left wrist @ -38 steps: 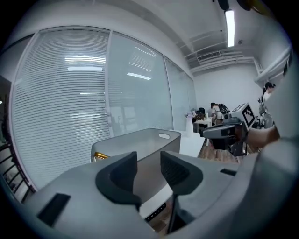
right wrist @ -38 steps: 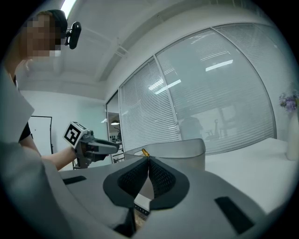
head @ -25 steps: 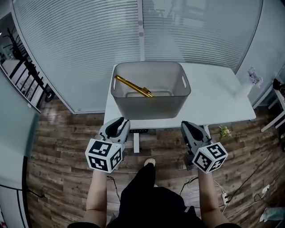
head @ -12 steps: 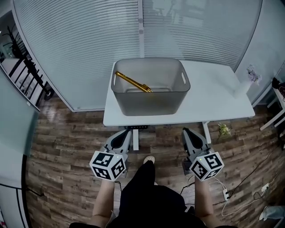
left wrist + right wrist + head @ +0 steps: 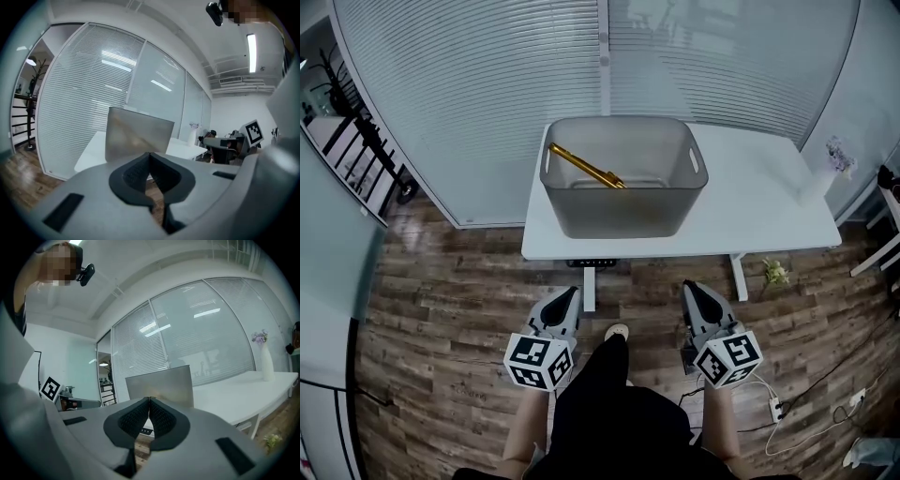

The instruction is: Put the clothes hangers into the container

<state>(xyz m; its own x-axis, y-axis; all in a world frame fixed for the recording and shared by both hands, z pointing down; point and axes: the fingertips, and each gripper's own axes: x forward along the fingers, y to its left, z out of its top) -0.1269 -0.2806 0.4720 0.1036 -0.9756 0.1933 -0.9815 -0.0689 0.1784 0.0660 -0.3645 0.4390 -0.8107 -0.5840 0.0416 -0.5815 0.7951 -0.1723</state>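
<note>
Your left gripper's fingers [image 5: 136, 174] are closed pad to pad with nothing between them. The right gripper's fingers [image 5: 161, 418] are closed the same way and are also empty. You hold the left gripper [image 5: 570, 292] and the right gripper [image 5: 689, 286] side by side, well apart, over the wooden floor [image 5: 441, 309]. Both sit nearer to you than the table edge and point towards the far side.

Behind the table, a glass wall with blinds [image 5: 487, 84] closes off the far side. The white table [image 5: 769, 211] stands between you and that wall. The grey container [image 5: 619, 214] sits on its left half, close to the near edge. The container's near wall faces both grippers.

The gold clothes hanger [image 5: 586, 167] is inside the container. Its long axis runs diagonally: the far-left end rests high against the left wall near the rim, and the other end slopes down to the right, towards the middle of the bottom. You cannot tell which end carries the hook.

A white vase of flowers [image 5: 825, 173] stands at the table's far right end, well apart from the container. Your shoe [image 5: 617, 333] is on the floor between the grippers.
</note>
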